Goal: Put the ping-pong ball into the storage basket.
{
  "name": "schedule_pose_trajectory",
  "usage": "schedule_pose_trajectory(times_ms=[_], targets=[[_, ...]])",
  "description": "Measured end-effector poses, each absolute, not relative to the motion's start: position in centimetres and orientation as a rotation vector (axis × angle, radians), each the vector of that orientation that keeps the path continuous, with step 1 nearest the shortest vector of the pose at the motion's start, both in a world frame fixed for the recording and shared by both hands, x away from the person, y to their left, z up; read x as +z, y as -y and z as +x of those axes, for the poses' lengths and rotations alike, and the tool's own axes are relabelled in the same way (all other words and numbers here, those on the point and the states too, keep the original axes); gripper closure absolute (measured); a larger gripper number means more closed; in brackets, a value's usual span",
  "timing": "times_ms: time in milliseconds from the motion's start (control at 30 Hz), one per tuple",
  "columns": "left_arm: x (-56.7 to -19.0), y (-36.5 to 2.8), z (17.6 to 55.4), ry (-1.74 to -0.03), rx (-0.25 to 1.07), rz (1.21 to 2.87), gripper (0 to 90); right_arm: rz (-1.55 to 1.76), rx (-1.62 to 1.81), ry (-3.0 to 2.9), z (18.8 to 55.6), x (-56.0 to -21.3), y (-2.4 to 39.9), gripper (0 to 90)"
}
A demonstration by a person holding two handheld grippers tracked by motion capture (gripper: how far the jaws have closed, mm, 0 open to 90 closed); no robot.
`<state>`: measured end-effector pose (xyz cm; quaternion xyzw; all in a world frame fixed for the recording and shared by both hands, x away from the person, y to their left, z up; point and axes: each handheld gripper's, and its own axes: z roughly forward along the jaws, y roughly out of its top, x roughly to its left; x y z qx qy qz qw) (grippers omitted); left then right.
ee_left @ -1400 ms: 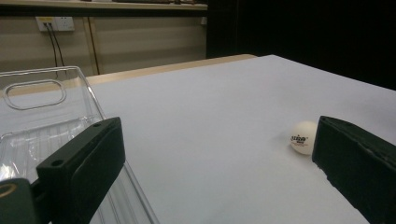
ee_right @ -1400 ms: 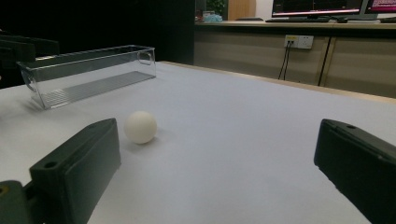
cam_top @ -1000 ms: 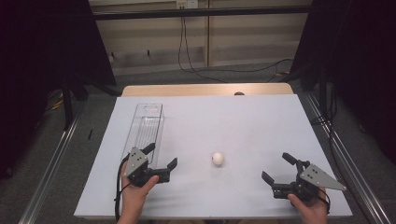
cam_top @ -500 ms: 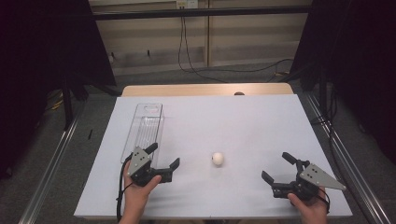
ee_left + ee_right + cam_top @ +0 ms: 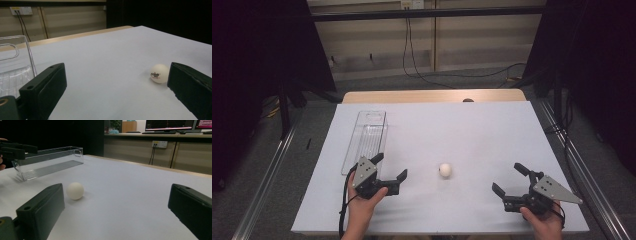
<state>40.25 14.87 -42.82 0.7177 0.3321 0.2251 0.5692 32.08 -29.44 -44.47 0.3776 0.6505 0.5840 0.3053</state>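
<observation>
A white ping-pong ball (image 5: 445,170) lies on the white table sheet (image 5: 462,130), between the two grippers. My left gripper (image 5: 391,166) is held low at the front left, open, with nothing between its jaws. In the left gripper view the ball (image 5: 159,73) sits just beyond the right jaw of the left gripper (image 5: 116,75). My right gripper (image 5: 507,177) is open at the front right, also holding nothing. In the right gripper view the ball (image 5: 75,191) rests past the left jaw of the right gripper (image 5: 117,195).
A clear plastic bin (image 5: 366,137) stands lengthwise at the left of the sheet, just behind the left gripper; it shows as the bin (image 5: 50,161) in the right gripper view and the bin (image 5: 15,65) in the left gripper view. A wooden table edge (image 5: 432,95) runs along the back.
My left gripper has crept a little to the right, toward the ball. The right gripper and the ball have stayed where they were.
</observation>
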Motion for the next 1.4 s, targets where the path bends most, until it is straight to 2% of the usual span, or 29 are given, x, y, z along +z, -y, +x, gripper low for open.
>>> schedule_pose_trajectory(times_ms=[1400], targets=[[-43.0,-11.6,40.7,-0.743,0.477,1.688,3.0,0.994,1.551,-1.734,32.1,-44.5,29.4,0.1]])
